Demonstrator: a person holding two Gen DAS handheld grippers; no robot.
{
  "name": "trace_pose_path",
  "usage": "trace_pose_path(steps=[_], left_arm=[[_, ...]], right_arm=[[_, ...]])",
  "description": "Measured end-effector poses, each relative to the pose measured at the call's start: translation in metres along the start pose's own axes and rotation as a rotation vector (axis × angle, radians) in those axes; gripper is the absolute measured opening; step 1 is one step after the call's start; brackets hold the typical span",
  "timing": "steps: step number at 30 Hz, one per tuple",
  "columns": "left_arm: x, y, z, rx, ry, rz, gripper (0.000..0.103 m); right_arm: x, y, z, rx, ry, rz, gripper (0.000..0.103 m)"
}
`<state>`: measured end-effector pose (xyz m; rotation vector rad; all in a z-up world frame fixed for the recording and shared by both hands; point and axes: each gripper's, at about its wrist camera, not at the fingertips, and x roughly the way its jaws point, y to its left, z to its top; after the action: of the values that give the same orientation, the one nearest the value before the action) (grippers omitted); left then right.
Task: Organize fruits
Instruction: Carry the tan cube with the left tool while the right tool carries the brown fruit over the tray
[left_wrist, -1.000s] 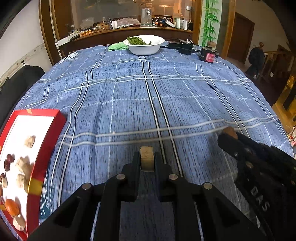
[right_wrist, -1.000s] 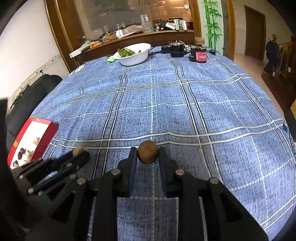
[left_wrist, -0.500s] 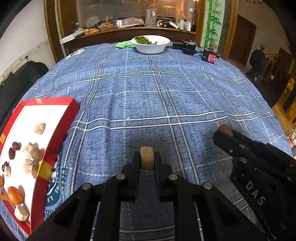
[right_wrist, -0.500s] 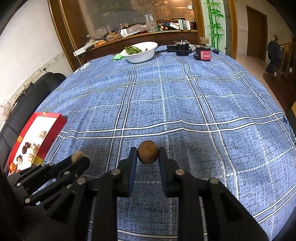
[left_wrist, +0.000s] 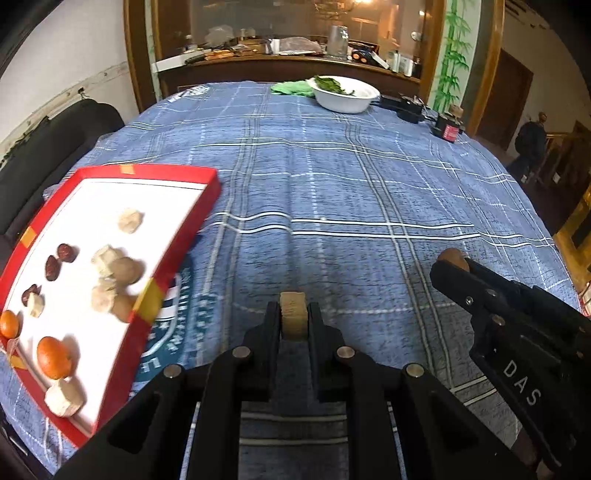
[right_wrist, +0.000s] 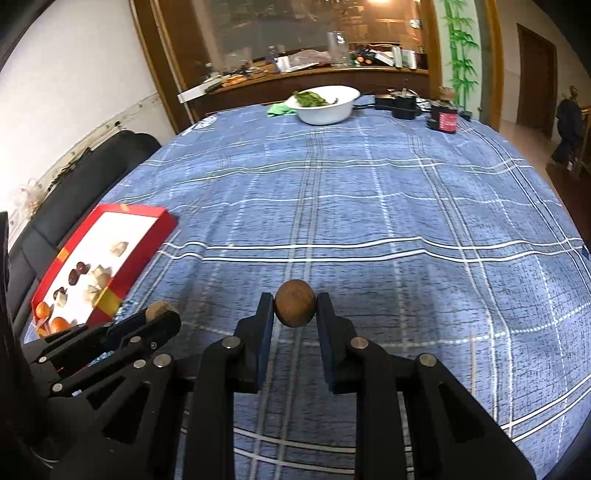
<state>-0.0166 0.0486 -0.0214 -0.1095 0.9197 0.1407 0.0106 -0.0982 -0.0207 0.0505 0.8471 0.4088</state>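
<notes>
My left gripper (left_wrist: 293, 320) is shut on a tan cube-shaped fruit piece (left_wrist: 292, 317) and holds it above the blue checked tablecloth. My right gripper (right_wrist: 295, 309) is shut on a round brown fruit (right_wrist: 294, 302). A red-rimmed white tray (left_wrist: 207, 197) lies to the left; it holds tan chunks, dark red dates (left_wrist: 51, 266) and small oranges (left_wrist: 54, 357). The tray also shows in the right wrist view (right_wrist: 155, 218). Each gripper is seen from the other's camera: the right one (left_wrist: 452, 264) to the right, the left one (right_wrist: 160, 314) to the left.
A white bowl of greens (left_wrist: 344, 96) stands at the table's far side beside a green cloth (left_wrist: 291, 88), with black devices and a small red-labelled can (right_wrist: 445, 120) to its right. A black sofa (left_wrist: 55, 147) lies beyond the table's left edge.
Both grippers have swung left toward the tray while keeping their fruit. The tray now fills more of the left wrist view and sits nearer.
</notes>
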Motion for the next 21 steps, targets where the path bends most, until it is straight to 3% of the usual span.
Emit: trace_pose_path(steps=[21], left_arm=[[-0.019, 0.084, 0.002, -0.167, -0.050, 0.117, 0.012]], right_arm=[[0.013, 0.093, 0.014, -0.170, 0.004, 0.132, 0.025]])
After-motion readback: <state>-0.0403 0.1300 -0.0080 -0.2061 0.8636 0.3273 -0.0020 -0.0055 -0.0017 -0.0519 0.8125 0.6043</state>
